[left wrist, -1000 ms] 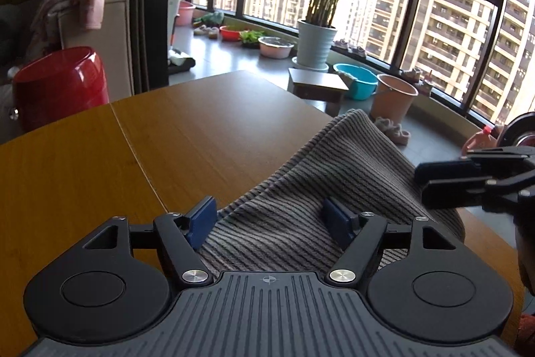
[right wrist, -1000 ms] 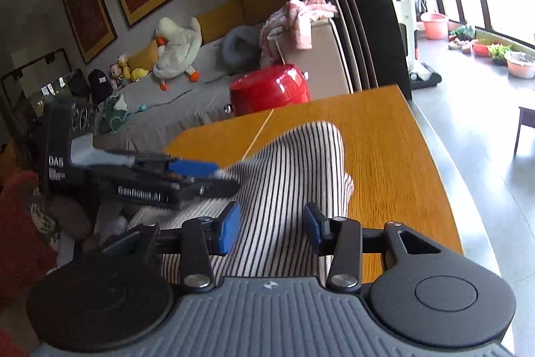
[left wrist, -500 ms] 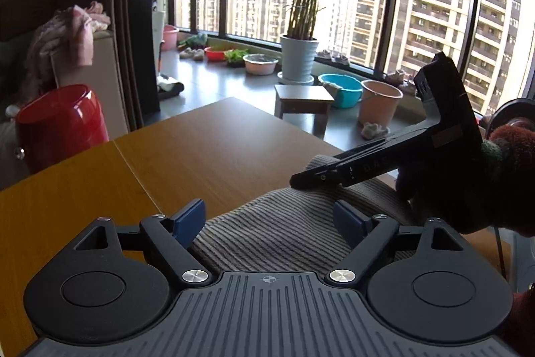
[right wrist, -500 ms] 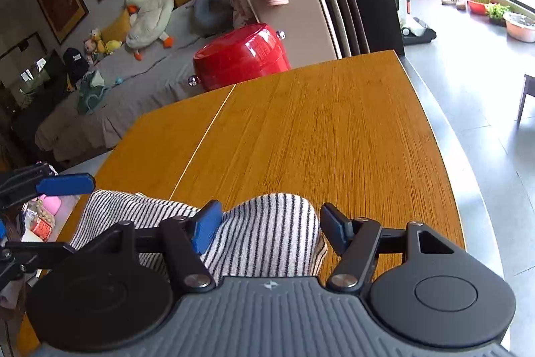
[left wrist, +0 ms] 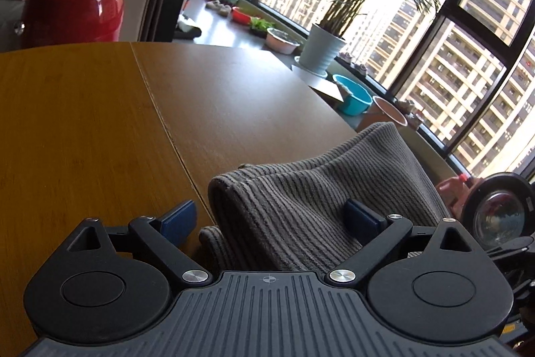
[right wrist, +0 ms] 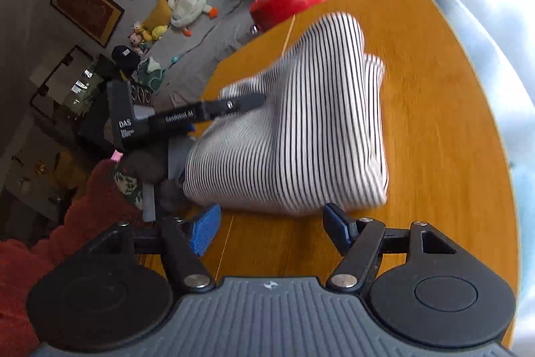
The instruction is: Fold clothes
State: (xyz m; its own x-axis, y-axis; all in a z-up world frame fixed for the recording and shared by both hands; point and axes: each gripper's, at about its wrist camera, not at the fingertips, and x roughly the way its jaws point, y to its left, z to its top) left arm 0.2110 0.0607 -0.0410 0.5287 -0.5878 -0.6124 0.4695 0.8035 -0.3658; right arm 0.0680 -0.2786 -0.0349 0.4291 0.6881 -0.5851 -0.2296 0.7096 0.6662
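Your striped garment [right wrist: 301, 116] lies doubled over on the tabletop [right wrist: 434, 122], both hand-held grippers [left wrist: 271, 219] [right wrist: 271, 223] opening and grasping nothing, further folds and tidying probably remaining.

**Stripes on amber wood**

The garment [right wrist: 301, 129] is white with thin black stripes; in the left wrist view, shaded, it [left wrist: 317, 196] reads grey-brown with dark ribs. The table [right wrist: 434, 129] is amber wood with a pale seam. Both grippers [left wrist: 271, 219] [right wrist: 271, 226] are black with blue pads and grey ridged bodies. Far left stands a glossy red pot [left wrist: 72, 10]. By the window: a white planter [left wrist: 319, 51], a turquoise basin [left wrist: 354, 97]. A sleeve [right wrist: 50, 243] is rust red.
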